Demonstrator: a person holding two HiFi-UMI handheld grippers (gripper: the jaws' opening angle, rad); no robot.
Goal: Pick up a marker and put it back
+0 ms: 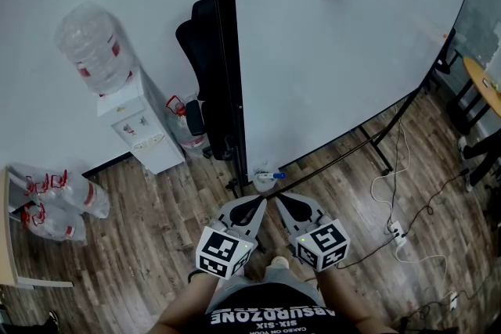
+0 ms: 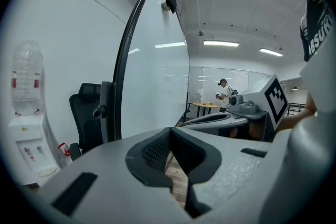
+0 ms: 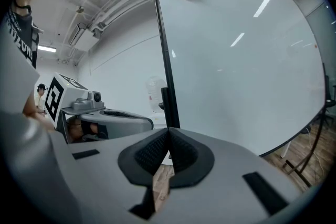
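At the bottom edge of the whiteboard [image 1: 337, 51], a marker [image 1: 272, 177] with a blue end is lying crosswise, just ahead of both grippers and touching neither. Left gripper [image 1: 261, 202]: jaws are pressing together tip to tip, nothing is sitting between them, and the wood floor [image 1: 156, 207] is showing through the slit below the tips; it is pointing toward the board's black frame [image 1: 227, 51]. Right gripper [image 1: 280, 200]: jaws are likewise pressing together and carrying nothing; it is hanging just beside the left one, tips near each other and aiming at the same low corner of the board. Surroundings, left of the frame: a water dispenser [image 1: 141, 129] is standing against the wall with a clear bottle [image 1: 94, 47] sitting on top, a black chair [image 1: 200, 43] is standing between dispenser and frame, and spare bottles [image 1: 66, 203] are lying on the floor further left. Surroundings, right: white cables [image 1: 407, 223] are trailing across the floor beside the board's stand. In the left gripper view a person [image 2: 224, 93] is standing far off beside a round table [image 2: 206, 106]
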